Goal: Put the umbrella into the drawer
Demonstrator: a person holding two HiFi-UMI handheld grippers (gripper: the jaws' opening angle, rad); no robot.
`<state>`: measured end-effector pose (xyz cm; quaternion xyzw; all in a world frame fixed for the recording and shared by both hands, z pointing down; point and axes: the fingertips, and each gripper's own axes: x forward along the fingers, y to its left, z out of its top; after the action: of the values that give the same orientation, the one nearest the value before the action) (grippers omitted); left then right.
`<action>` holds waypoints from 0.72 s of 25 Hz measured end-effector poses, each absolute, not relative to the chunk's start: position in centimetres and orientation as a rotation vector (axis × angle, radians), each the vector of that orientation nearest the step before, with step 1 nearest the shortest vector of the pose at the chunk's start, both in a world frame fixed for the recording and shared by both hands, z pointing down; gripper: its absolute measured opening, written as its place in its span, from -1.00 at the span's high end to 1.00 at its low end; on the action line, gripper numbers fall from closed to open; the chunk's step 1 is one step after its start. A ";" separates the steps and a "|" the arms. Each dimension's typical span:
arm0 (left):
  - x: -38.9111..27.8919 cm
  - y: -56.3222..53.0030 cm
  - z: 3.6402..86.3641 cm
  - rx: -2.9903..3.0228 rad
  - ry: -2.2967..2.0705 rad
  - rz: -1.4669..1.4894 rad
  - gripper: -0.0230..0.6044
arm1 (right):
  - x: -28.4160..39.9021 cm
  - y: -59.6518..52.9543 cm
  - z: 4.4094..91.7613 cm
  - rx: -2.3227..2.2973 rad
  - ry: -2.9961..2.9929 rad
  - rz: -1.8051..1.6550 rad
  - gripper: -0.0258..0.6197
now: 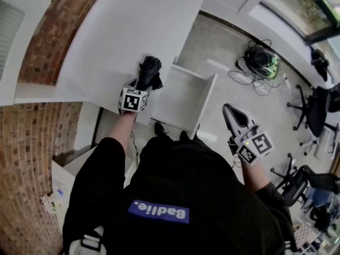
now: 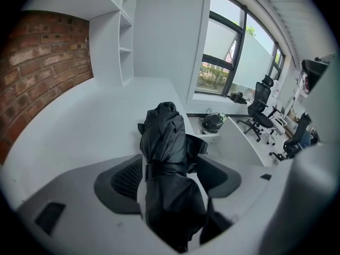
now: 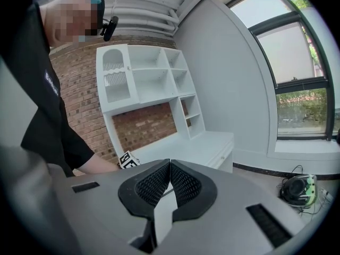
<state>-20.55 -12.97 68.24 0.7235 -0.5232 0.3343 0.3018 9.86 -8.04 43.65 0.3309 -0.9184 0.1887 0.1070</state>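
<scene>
Currently: folded umbrella [image 1: 149,71] on desk [image 1: 106,47], open drawer [image 1: 204,97] at its 4 o'clock. Left gripper [image 2: 172,177] wide apart, straddling umbrella, not clamped. Right gripper [image 3: 169,182] closed, empty. Step looks like pickup. Next: clamp at strap, lift, swing over drawer.

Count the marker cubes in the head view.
2. One cube on the left gripper, by the umbrella; the other on the right gripper, above the floor. None looks hidden.
</scene>
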 end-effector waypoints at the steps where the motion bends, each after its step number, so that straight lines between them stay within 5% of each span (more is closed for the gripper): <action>1: -20.7 -13.0 68.8 1.906 -1.385 0.905 -0.11 | 10.0 -8.0 43.8 0.967 -2.699 0.558 0.83; 18: -21.0 -13.5 73.0 1.807 -1.293 1.027 0.03 | 13.9 -7.6 44.6 1.048 -2.662 0.574 0.83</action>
<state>-21.04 -13.45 73.04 0.6943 -0.4968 0.3944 0.3400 13.93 -7.62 44.58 0.3569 -0.9066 0.1955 0.1114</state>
